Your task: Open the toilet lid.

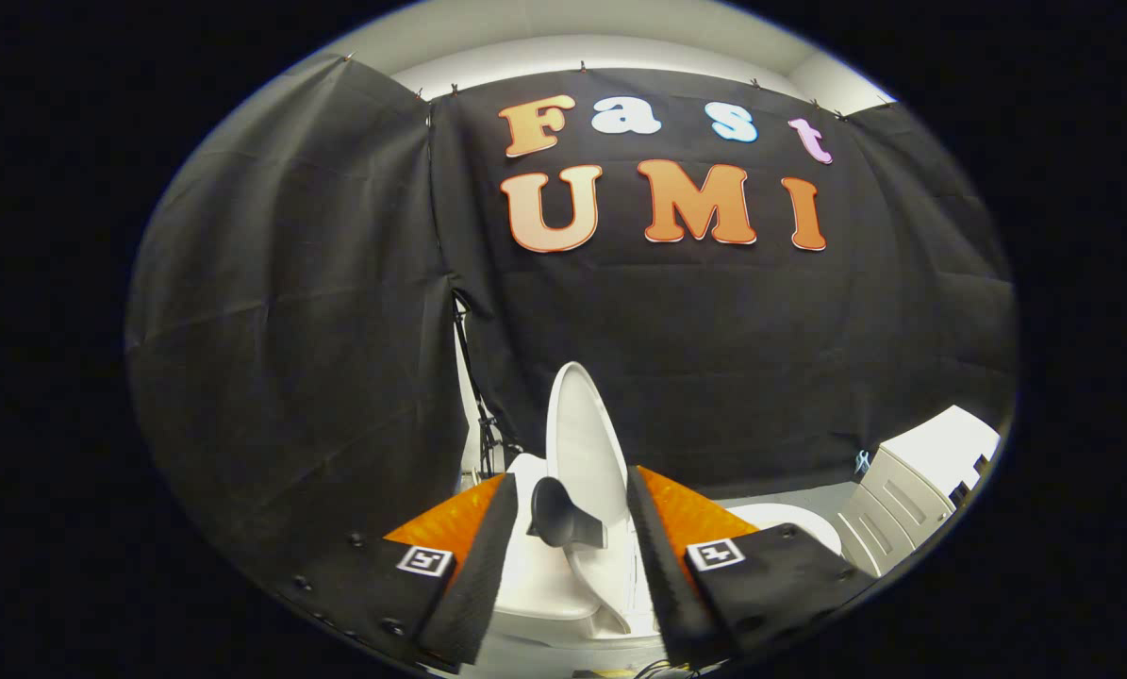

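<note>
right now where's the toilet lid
In the gripper view the toilet lid stands raised, nearly upright, between and just beyond the open gripper, above the white toilet and against the black cloth.

Showing at the bottom centre of the frame as a two-finger gripper [568,528]: two wedge-shaped fingers [473,566] with finely ribbed inner faces, each carrying a small square black-and-white marker tag, with small round screw heads dotting the lower-left housing.
</note>
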